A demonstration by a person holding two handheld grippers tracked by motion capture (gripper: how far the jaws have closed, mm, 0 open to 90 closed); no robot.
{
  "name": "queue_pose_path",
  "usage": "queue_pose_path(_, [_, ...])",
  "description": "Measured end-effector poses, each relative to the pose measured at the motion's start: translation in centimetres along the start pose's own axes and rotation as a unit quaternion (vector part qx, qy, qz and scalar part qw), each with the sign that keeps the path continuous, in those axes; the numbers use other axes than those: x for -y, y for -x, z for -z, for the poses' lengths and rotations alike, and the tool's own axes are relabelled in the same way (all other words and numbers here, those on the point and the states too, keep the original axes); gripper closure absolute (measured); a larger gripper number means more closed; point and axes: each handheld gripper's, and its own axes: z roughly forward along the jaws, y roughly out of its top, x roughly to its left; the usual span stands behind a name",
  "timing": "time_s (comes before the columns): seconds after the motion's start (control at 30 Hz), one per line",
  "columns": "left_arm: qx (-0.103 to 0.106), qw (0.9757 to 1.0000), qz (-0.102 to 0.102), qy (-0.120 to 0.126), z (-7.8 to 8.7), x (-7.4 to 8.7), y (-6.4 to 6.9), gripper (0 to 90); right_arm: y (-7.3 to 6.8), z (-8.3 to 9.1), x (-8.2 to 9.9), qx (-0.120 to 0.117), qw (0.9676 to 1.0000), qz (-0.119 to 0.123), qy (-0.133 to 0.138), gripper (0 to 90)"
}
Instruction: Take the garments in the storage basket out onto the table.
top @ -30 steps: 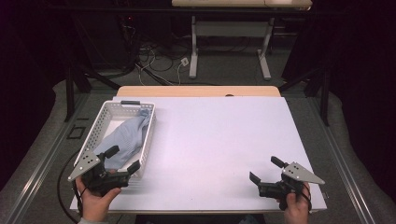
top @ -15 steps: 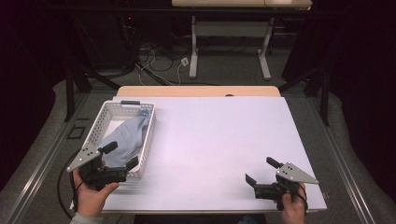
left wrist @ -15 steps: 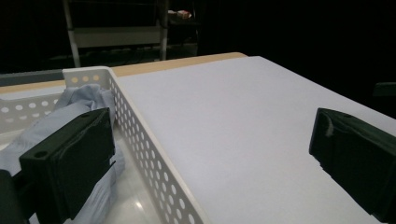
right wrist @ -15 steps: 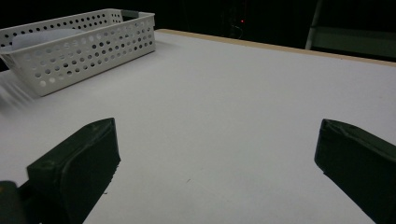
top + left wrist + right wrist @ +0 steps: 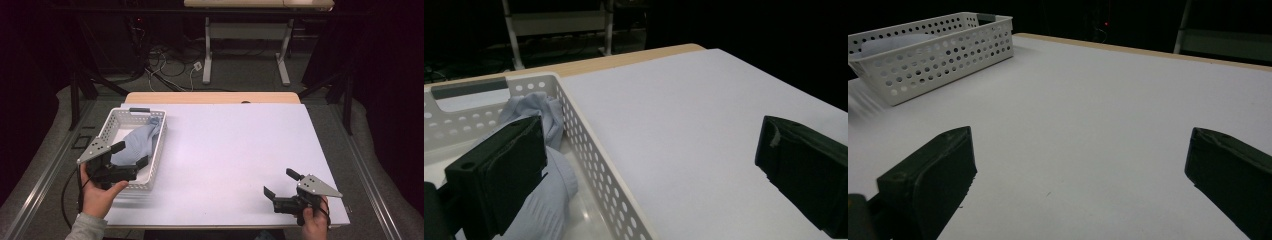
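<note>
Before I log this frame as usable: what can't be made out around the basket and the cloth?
- Cloth, left gripper view: its near part is hidden behind the left gripper's jaw.
- Basket, right gripper view: its wall hides most of the contents.
- Basket's near rim, high view: blurred, partly covered by the person's left hand.

White table (image 5: 230,150), wooden strip (image 5: 212,97) behind, floor cables (image 5: 170,62), desk legs (image 5: 207,50)

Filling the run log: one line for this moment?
left gripper: open, jaws astride white basket wall | blue cloth: in basket | right gripper: open, empty, over table
</note>
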Motion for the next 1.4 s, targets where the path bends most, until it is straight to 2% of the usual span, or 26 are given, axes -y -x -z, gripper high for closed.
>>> queue_pose_path(0.03, [0.0, 1.0, -0.005, -0.007, -0.1, -0.4, -0.2, 0.2, 0.0, 0.0, 0.0, 0.001, 1.0, 0.002, 0.0, 0.0])
queue_pose_path(0.2, [-0.001, 0.9999, -0.007, -0.013, -0.2, -1.1, -0.5, 0.2, 0.0, 0.0, 0.0, 0.001, 1.0, 0.0, -0.004, 0.0])
queue_pose_path(0.37, [-0.003, 0.9997, 0.003, -0.022, -0.3, -1.8, -1.0, 0.2, 0.0, -0.1, 0.1, 0.003, 1.0, -0.002, -0.005, 0.0])
queue_pose_path(0.7, [-0.021, 0.9986, 0.009, -0.048, -0.6, -3.3, -2.4, 0.2, 0.0, -0.1, 0.1, 0.001, 1.0, 0.0, -0.007, 0.0])
queue_pose_path(0.83, [-0.035, 0.9976, 0.009, -0.06, -0.7, -4.2, -3.1, 0.3, 0.0, -0.2, 0.1, 0.001, 1.0, 0.0, -0.007, 0.0])
queue_pose_path(1.13, [-0.05, 0.9957, 0.017, -0.076, -0.8, -4.8, -4.3, 0.3, 0.0, -0.3, 0.2, 0.001, 1.0, 0.001, -0.009, 0.0])
queue_pose_path(1.4, [-0.061, 0.9944, 0.031, -0.08, -1.1, -5.0, -5.6, 0.2, 0.0, -0.3, 0.2, -0.001, 1.0, 0.0, -0.007, 0.0])
